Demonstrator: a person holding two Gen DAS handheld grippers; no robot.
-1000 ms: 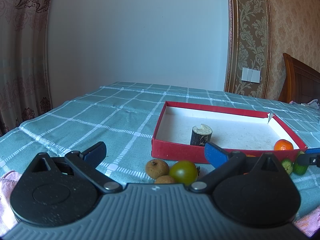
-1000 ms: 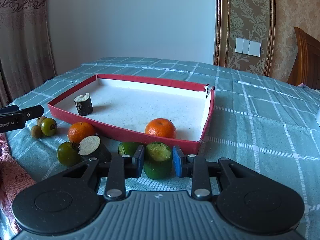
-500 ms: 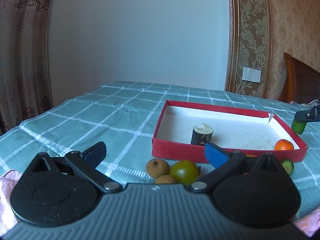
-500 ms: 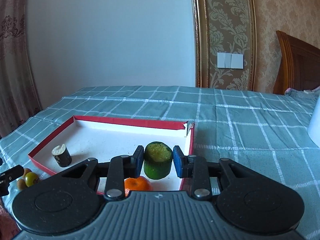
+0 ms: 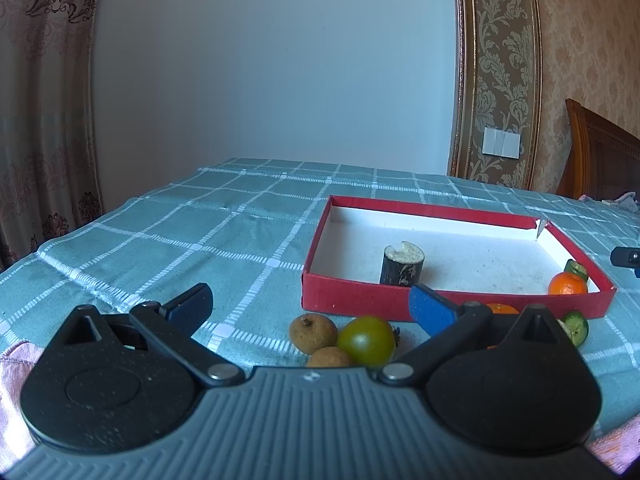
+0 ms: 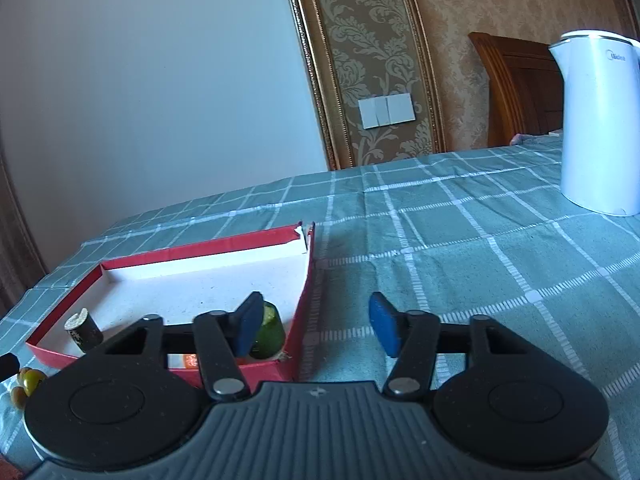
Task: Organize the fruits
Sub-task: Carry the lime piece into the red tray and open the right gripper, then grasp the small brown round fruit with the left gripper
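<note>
A red box (image 5: 360, 300) with a white floor holds a dark cane stub (image 5: 402, 266), an orange (image 5: 567, 284) and a green cucumber piece (image 5: 577, 269) in its near right corner. In the right wrist view that cucumber piece (image 6: 270, 332) stands inside the box (image 6: 298, 320), just past my right gripper's left finger. My right gripper (image 6: 314, 312) is opening, with nothing between its jaws. My left gripper (image 5: 310, 306) stands open before the box, over a green tomato (image 5: 366, 340) and two brown longans (image 5: 314, 331). A second orange (image 5: 502, 309) and another cucumber piece (image 5: 576, 326) lie outside.
A white kettle (image 6: 600, 128) stands on the checked teal cloth (image 6: 460, 264) at the far right. A pink towel (image 5: 12, 368) lies at the near left edge. A wooden headboard (image 6: 520, 92) stands behind the table.
My right gripper lifted the cucumber piece from the cloth, carried it over the box and let it go in the near right corner, then rolled and swung right. The left gripper stayed put.
</note>
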